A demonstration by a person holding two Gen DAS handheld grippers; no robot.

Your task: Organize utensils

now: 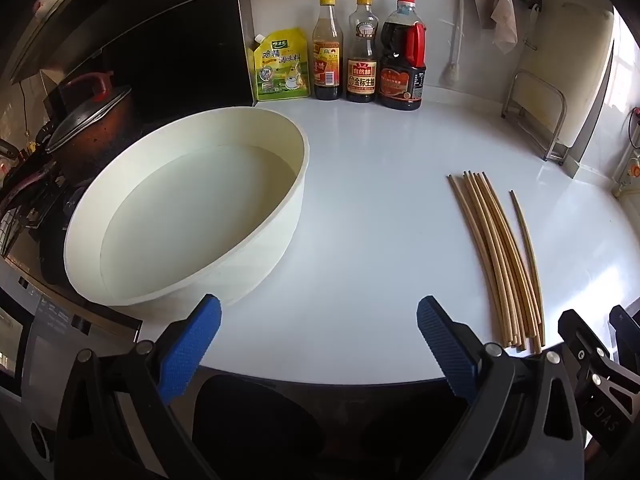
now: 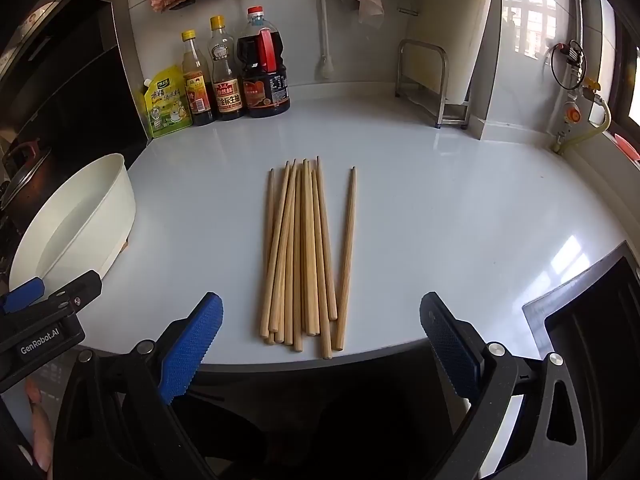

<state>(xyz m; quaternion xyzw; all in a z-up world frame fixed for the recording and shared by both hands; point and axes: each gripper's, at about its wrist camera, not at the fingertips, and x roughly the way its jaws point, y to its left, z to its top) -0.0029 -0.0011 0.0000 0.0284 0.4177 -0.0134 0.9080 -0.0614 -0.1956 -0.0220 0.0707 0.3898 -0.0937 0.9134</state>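
Chopsticks (image 2: 304,248) lie untouched ahead of both wide-open, empty grippers (image 1: 318,322) (image 2: 320,320).

Your right gripper (image 2: 320,332) hangs over the near edge of the white countertop (image 2: 460,208), its blue-padded jaws spread wide with nothing between them. Just ahead of it lies a bundle of wooden chopsticks (image 2: 300,252), pointing away from you, with one chopstick (image 2: 347,256) lying slightly apart on the right. To your left sits a white basin (image 2: 80,216), and your left gripper (image 2: 44,304) shows beside it. Three sauce bottles (image 2: 234,76) and a yellow seasoning pouch (image 2: 166,104) stand against the back wall.
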